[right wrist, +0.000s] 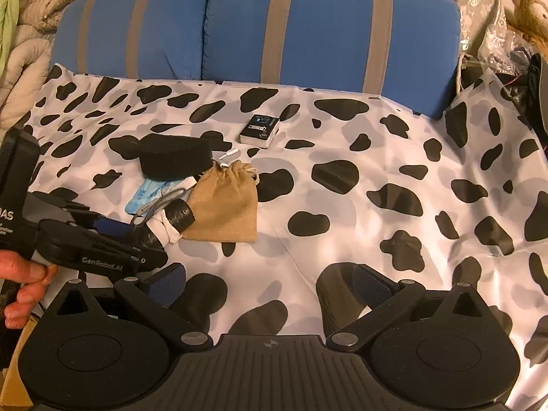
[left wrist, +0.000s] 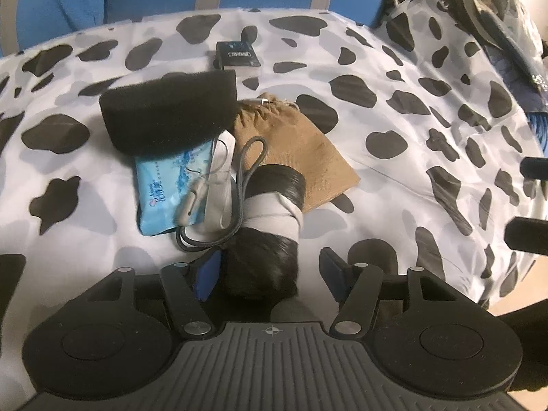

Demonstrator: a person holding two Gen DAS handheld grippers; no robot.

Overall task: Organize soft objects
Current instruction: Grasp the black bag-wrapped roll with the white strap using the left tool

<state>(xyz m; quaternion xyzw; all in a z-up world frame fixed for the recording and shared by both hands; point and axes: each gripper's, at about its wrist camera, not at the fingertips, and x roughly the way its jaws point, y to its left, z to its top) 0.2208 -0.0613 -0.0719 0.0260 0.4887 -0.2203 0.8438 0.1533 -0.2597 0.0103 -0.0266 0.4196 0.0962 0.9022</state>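
My left tool (left wrist: pixel 265 270) stands wide, its blue pads on either side of the near end of a roll of black hair bound with a white cloth band (left wrist: pixel 270 219); the left pad looks to touch it, while the right pad stands apart, so nothing is pinched. My right tool (right wrist: pixel 270 284) is just as wide and holds nothing, hovering over the cow-print sheet (right wrist: pixel 376 226) well to the right of the pile. The roll's far end rests on a tan drawstring pouch (left wrist: pixel 298 150). Just left of the roll, a grey cord (left wrist: pixel 239 185) and a white cable lie across a blue tissue pack (left wrist: pixel 164 191). A black foam block (left wrist: pixel 167 109) sits on the pack's far end, touching the pouch. Beyond, apart, lies a small dark box (left wrist: pixel 238 54), then blue striped cushions (right wrist: pixel 328 30).
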